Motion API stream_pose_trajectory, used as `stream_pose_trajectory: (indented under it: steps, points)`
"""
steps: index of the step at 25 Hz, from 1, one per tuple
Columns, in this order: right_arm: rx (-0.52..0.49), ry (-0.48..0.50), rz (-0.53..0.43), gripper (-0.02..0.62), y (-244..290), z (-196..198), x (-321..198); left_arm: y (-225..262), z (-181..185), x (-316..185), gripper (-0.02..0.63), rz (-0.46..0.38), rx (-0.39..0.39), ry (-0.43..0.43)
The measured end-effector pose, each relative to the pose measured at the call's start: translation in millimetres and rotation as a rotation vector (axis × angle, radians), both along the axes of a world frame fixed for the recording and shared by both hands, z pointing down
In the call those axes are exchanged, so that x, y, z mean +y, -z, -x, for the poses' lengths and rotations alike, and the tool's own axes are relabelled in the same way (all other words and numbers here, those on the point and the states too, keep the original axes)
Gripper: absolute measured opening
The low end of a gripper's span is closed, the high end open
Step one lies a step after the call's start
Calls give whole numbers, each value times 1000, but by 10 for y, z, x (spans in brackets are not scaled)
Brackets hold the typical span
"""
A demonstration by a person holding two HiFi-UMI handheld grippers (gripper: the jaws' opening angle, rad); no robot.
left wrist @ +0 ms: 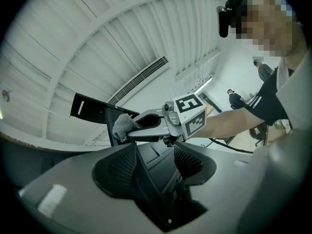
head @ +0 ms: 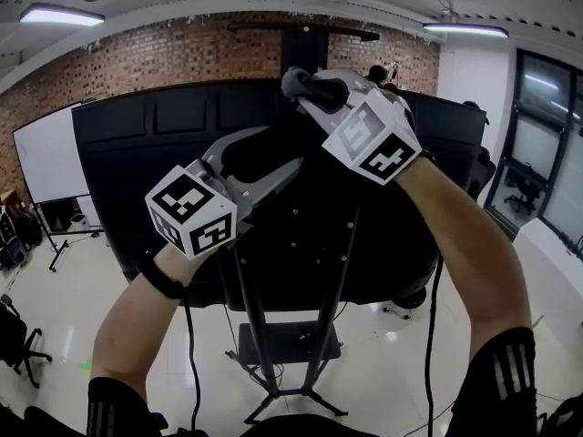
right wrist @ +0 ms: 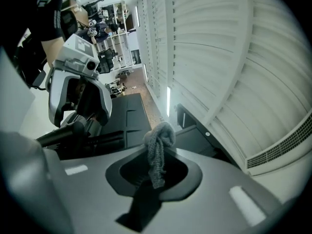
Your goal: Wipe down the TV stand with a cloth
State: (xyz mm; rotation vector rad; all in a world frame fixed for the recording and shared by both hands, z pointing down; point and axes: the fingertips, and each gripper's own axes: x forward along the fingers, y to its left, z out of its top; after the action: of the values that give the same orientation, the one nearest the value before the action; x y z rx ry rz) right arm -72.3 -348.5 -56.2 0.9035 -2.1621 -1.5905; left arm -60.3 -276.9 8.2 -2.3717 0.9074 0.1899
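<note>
A broad black flat panel [head: 164, 126] fills mid-frame, and the upright black metal TV stand [head: 290, 340] lies lower centre, below both claws. The right claw [head: 314, 89] pinches a small grey knitted cloth [head: 293, 82]. The left claw [head: 278, 153] is spread and empty.

Left gripper [left wrist: 153, 156] agape, right gripper [right wrist: 157, 162] clenched.

The cloth [right wrist: 157, 152] is mid grey with a knitted weave; the left gripper [head: 284, 148] and right gripper [head: 305, 87] have pale grey bodies; each carries a white cube [head: 191, 212] patterned in black squares; the left pads [left wrist: 122, 167] are black and finely textured; the TV [head: 137, 135] and its stand [head: 287, 342] are black; the wall [head: 164, 57] is red-brown brick; the floor [head: 73, 308] is glossy off-white.
</note>
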Motion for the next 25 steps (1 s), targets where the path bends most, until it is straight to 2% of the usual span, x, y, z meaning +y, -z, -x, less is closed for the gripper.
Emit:
stream_pose_trajectory:
  steps: [7, 11, 25]
  points:
    - [148, -48, -54, 57, -652, -6, -5, -392, -33, 59, 261, 39, -14, 11]
    - [188, -76, -54, 57, -964, -14, -32, -591, -31, 53, 261, 58, -26, 31]
    - [393, -173, -100, 57, -1993, 89, -55, -1259, 45, 181, 261, 127, 25, 52]
